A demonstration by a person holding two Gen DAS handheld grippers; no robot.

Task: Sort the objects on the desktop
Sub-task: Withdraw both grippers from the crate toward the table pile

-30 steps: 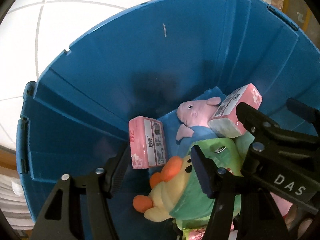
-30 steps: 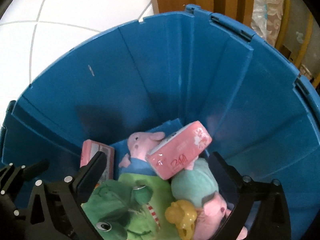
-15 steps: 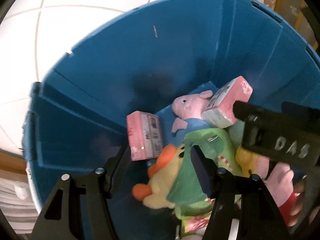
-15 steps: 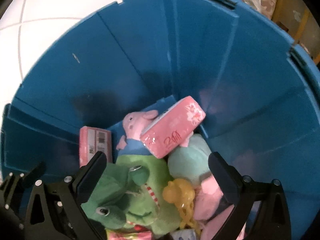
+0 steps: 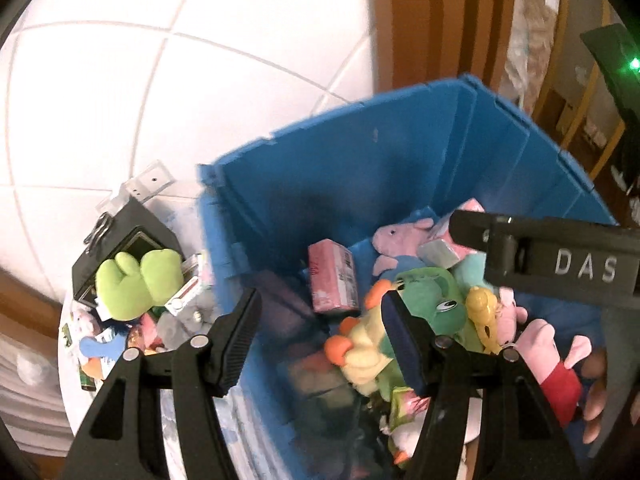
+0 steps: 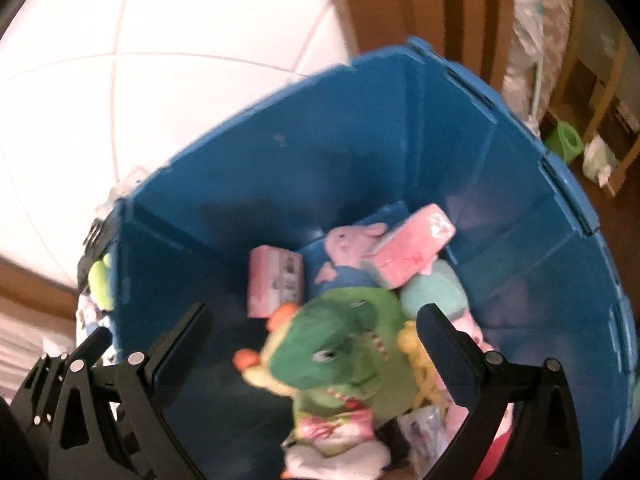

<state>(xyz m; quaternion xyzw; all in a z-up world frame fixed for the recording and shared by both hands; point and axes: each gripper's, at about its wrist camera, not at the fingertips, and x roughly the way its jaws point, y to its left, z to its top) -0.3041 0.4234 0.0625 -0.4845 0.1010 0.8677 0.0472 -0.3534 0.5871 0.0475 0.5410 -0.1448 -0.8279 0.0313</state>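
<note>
A deep blue bin (image 5: 400, 152) holds a heap of toys: a pink box (image 5: 332, 280), a pink pig plush (image 5: 400, 236), a green crocodile plush (image 5: 432, 300) and a yellow duck plush (image 5: 360, 348). My left gripper (image 5: 320, 320) hovers above the bin's near left side, open, with nothing between its fingers. In the right wrist view, my right gripper (image 6: 312, 328) is also open and empty above the crocodile plush (image 6: 344, 332). A pink tissue pack (image 6: 412, 254) leans on the pig plush (image 6: 348, 240) beside the pink box (image 6: 274, 282).
Left of the bin lies a pile on a white surface: a lime green plush (image 5: 136, 280), a black device (image 5: 120, 240) and a clear box (image 5: 154, 178). White floor tiles (image 5: 160, 80) lie beyond. Wooden furniture (image 5: 440, 20) stands behind. The right tool's black body (image 5: 560, 268) crosses the bin.
Both grippers have risen and drawn back from inside the bin. The bin's rim, the floor and the pile on the left have come into view. Both jaws stand as wide as before.
</note>
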